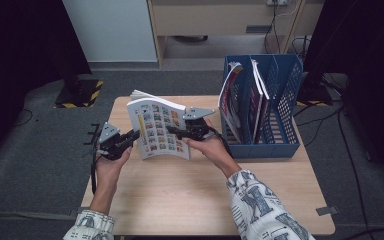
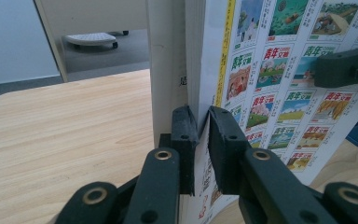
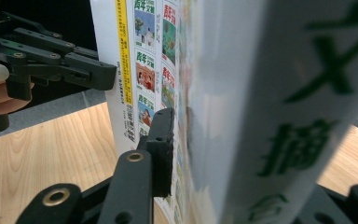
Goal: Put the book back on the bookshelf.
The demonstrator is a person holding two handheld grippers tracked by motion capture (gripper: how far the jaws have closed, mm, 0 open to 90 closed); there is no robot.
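Nearest the camera in the high view: 2 patterned sleeves and forearms coming in from the bottom edge, over a pale wooden table.

Further in, left gripper gripped in the left hand, jaws clamped on the lower left edge of a magazine. In the left gripper view, 2 black pads pinched hard against a thin part of the pages just beside the spine, almost no gap between them. Back cover printed with rows of small coloured cover pictures and a yellow strip down 1 side.

Magazine held upright and slightly tilted above the middle of the table, fanned a little at the top, between the 2 grippers.

Right gripper at the magazine's right edge, held in the right hand. In the right gripper view, left jaw lying against the printed cover, thick blurred block of pages filling the space toward the other jaw, which is mostly hidden. Jaws set wide around the magazine's thickness; whether the pads press on it cannot be told.

Beyond, at the table's far right, a blue file rack with 3 compartments, standing well apart from the held magazine, with several magazines upright in its left compartments.

Farthest back, grey floor and a pale cabinet.
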